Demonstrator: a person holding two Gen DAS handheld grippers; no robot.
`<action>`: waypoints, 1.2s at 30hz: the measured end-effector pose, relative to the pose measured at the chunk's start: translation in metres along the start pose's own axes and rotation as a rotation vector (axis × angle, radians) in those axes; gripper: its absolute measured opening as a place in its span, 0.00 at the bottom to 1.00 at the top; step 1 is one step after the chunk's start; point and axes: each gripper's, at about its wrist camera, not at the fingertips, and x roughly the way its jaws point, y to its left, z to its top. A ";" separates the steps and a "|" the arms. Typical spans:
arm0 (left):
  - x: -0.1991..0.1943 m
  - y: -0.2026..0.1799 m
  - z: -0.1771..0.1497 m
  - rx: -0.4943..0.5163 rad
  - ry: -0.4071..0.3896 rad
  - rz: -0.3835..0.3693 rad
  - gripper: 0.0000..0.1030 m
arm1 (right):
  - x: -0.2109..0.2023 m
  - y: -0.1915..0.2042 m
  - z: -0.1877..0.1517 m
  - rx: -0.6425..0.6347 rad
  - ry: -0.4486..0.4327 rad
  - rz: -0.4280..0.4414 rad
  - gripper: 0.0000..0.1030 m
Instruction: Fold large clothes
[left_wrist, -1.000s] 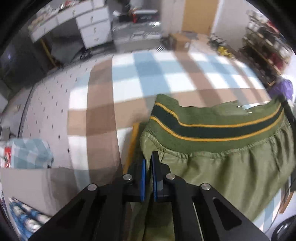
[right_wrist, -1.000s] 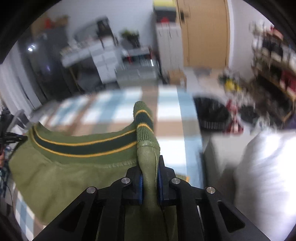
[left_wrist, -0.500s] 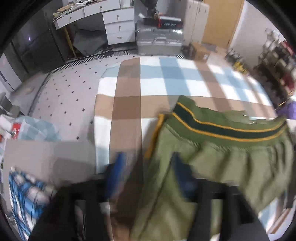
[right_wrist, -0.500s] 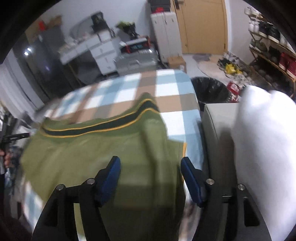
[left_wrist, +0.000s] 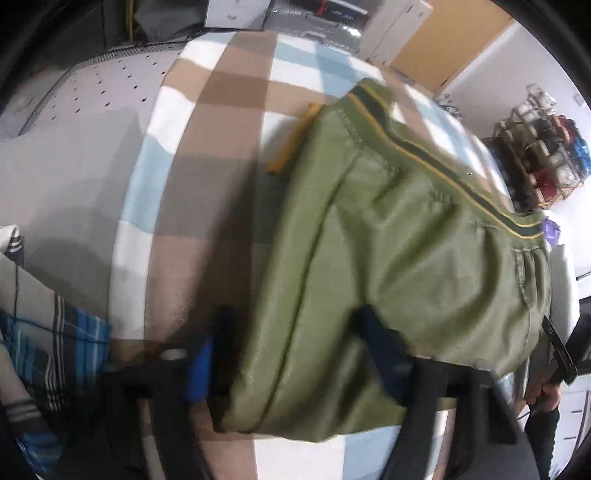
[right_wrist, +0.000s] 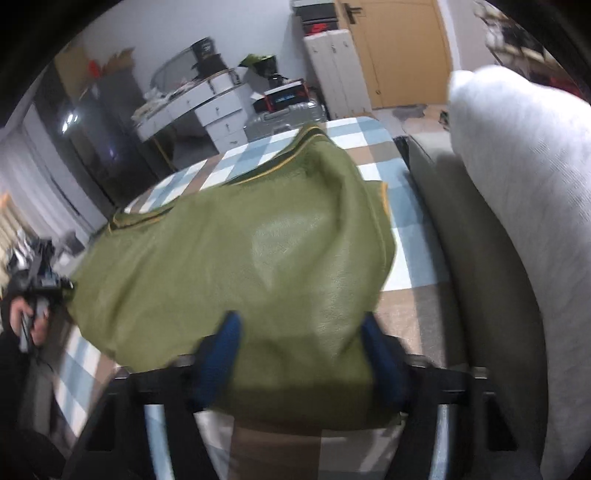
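Note:
An olive-green jacket with a dark, yellow-striped ribbed hem lies folded over on the checked blanket. It also shows in the right wrist view. My left gripper is open and empty, its blue pads wide apart over the jacket's near edge. My right gripper is open and empty too, above the jacket's near fold. The left gripper in the person's hand shows at the far left of the right wrist view.
A white pillow and a grey cushion lie to the right of the blanket. Plaid cloth lies at the left. A white desk, a suitcase and a wooden door stand beyond.
Both grippers were shut on the jacket's hem a second ago. They opened, let the jacket drop onto the blanket, and pulled back toward its near edge.

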 end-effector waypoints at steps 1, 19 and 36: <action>-0.003 -0.005 -0.003 0.020 -0.006 0.023 0.35 | -0.004 -0.004 0.001 0.018 -0.010 0.015 0.27; -0.069 -0.008 -0.161 0.057 0.006 -0.010 0.09 | -0.102 -0.034 -0.061 0.114 0.025 0.205 0.04; -0.097 -0.048 -0.077 0.276 -0.171 0.060 0.87 | -0.083 0.029 0.017 -0.246 -0.055 0.007 0.77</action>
